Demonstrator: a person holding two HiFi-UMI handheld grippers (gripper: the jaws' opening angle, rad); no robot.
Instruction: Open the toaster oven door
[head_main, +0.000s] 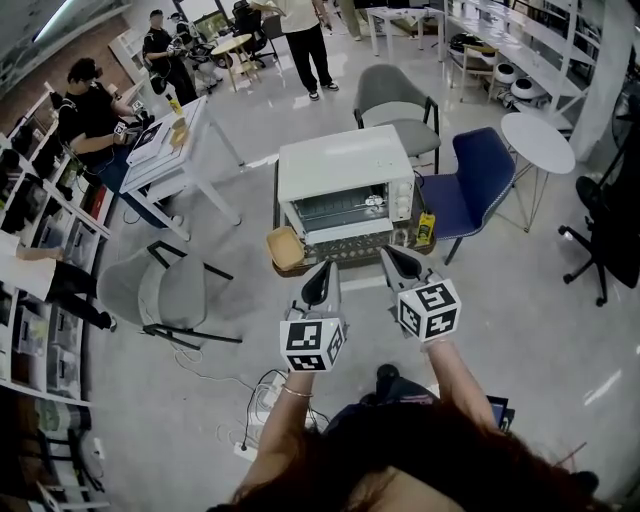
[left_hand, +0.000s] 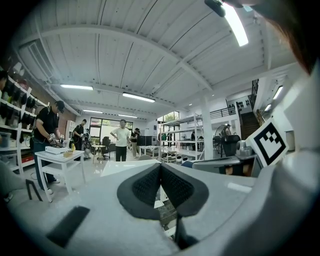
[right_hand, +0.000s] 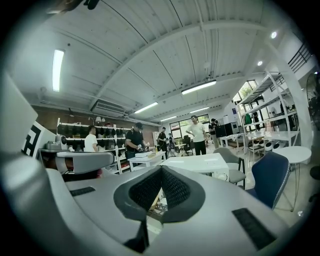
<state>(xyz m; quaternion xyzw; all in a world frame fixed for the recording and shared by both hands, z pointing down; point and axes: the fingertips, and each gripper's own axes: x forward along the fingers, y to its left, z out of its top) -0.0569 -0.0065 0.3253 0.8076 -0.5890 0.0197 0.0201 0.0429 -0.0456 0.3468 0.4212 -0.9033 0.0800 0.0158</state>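
White boxy metal toaster oven (head_main: 345, 170), glass door (head_main: 333, 211) shut: likely stiff, bottom-hinged, fragile, best grasped at top edge; left gripper (head_main: 325, 272) and right gripper (head_main: 392, 256) both closed, empty

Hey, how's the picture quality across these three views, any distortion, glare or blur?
Head view: fisheye bending at the edges, glare streaks on the floor, toaster oven sharp. Left gripper view: dark round vignette, ceiling light blown out. Right gripper view: same vignette, ceiling beam bowed.

Pretty busy room: a blue chair (head_main: 480, 180) just beside a small round white table (head_main: 538, 140), a grey chair (head_main: 395, 105) behind it, and a person in black (head_main: 85, 110) at a white desk (head_main: 175, 150) on the left.
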